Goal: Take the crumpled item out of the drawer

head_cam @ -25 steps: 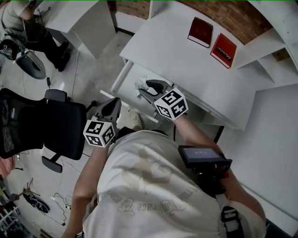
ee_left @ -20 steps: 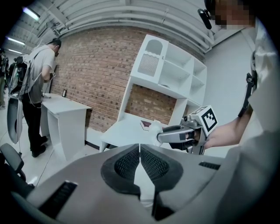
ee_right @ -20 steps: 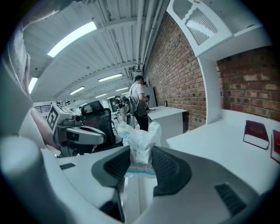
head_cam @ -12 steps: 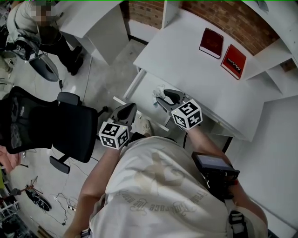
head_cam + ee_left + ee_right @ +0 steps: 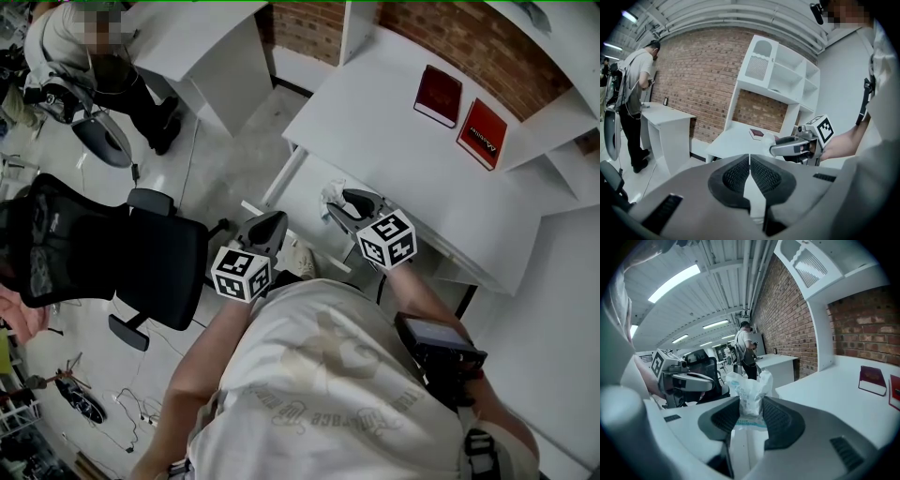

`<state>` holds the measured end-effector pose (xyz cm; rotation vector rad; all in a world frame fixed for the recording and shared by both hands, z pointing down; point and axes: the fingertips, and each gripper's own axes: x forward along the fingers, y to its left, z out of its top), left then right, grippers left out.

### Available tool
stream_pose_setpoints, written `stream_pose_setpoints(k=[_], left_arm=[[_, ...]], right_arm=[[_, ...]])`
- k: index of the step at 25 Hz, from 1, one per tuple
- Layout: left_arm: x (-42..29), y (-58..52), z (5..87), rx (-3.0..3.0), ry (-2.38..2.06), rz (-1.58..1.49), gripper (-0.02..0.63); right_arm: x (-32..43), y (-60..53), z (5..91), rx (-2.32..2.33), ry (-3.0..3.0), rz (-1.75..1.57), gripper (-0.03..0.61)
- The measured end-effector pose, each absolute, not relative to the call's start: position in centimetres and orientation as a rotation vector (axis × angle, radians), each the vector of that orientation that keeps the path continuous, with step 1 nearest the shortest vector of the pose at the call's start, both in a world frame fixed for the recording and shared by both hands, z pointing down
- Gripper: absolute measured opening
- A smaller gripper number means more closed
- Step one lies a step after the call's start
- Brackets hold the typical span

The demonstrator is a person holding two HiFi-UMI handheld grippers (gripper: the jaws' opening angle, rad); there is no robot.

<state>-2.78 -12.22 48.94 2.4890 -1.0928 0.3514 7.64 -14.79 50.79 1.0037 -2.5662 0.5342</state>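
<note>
Two grippers appear in the head view. The left gripper (image 5: 274, 221) sits at 9 o'clock of the right gripper (image 5: 339, 204), apart from it and just beside the black office chair (image 5: 103, 248). The crumpled item (image 5: 330, 193), white and wrinkled, projects from the right gripper's tip, at the near edge of the white desk (image 5: 403, 141). Whether the white panel below it is the drawer cannot be confirmed from this angle. Two red books (image 5: 438, 95) lie on the desk at 1 o'clock of the item.

Left gripper view: the left gripper (image 5: 749, 165) has its jaws closed, pads meeting, with nothing between them. The right gripper (image 5: 790, 146) shows at 2 o'clock, with the crumpled item (image 5: 769, 139) at its tip.

Right gripper view: the right gripper (image 5: 749, 414) is clamped on the crumpled item (image 5: 750, 385), both pads pressing its lower part. The upper part stands up above the jaws. The left gripper (image 5: 689, 378) shows at 9 o'clock. The desk (image 5: 825, 380) extends toward 3 o'clock, carrying a book (image 5: 872, 379).
</note>
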Motion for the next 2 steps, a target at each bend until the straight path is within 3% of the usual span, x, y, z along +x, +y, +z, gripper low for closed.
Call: stream_pose_setpoints(k=[2], left_arm=[[-2.79, -12.39, 48.92, 2.491, -1.091, 0.352, 0.028]], right_arm=[[7.69, -14.85, 50.87, 1.008, -2.563, 0.537, 0.166]])
